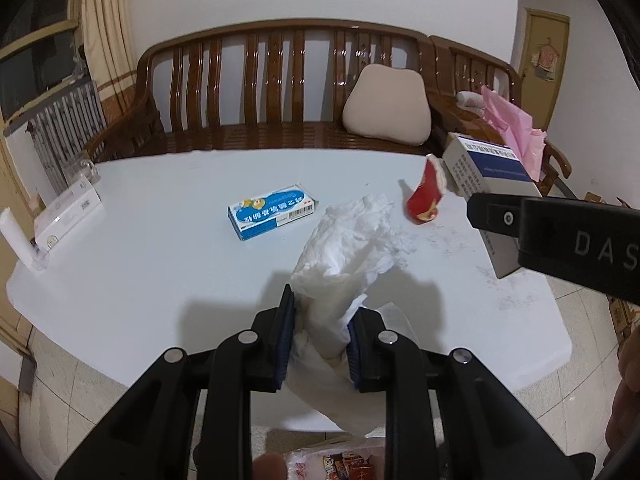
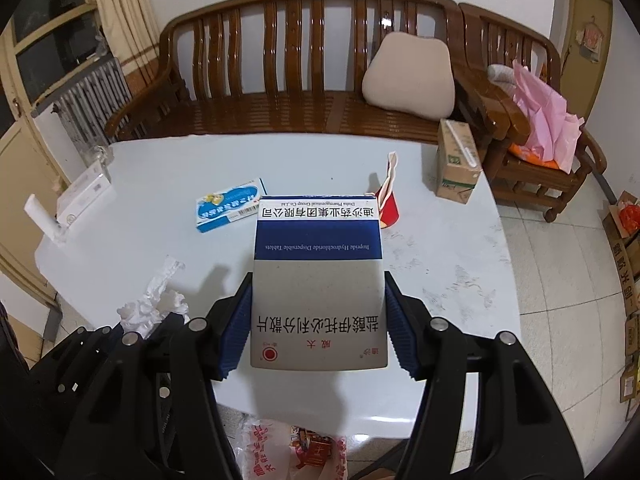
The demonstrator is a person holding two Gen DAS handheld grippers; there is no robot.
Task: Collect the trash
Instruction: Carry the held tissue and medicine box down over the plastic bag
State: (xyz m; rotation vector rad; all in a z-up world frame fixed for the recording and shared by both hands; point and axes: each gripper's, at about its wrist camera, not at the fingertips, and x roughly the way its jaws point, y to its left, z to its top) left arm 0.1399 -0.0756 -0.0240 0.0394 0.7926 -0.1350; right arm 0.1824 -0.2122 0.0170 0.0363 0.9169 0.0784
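My left gripper (image 1: pixel 320 344) is shut on a crumpled white tissue (image 1: pixel 352 236) and holds it above the near edge of the white table (image 1: pixel 160 280). My right gripper (image 2: pixel 318 332) is shut on a grey and blue medicine box (image 2: pixel 318 280), held above the table; the box also shows in the left wrist view (image 1: pixel 488 176). A blue and white medicine box (image 1: pixel 272 210) lies mid-table. A crushed red paper cup (image 1: pixel 426 196) lies to its right. A plastic trash bag (image 2: pixel 296 452) with wrappers hangs below the table's near edge.
A wooden bench (image 2: pixel 304 80) with a beige cushion (image 2: pixel 408 76) stands behind the table. A brown carton (image 2: pixel 458 160) stands at the table's far right corner. White boxes and a tube (image 1: pixel 60 220) sit at the left edge. A chair with pink bags (image 2: pixel 544 120) stands at the right.
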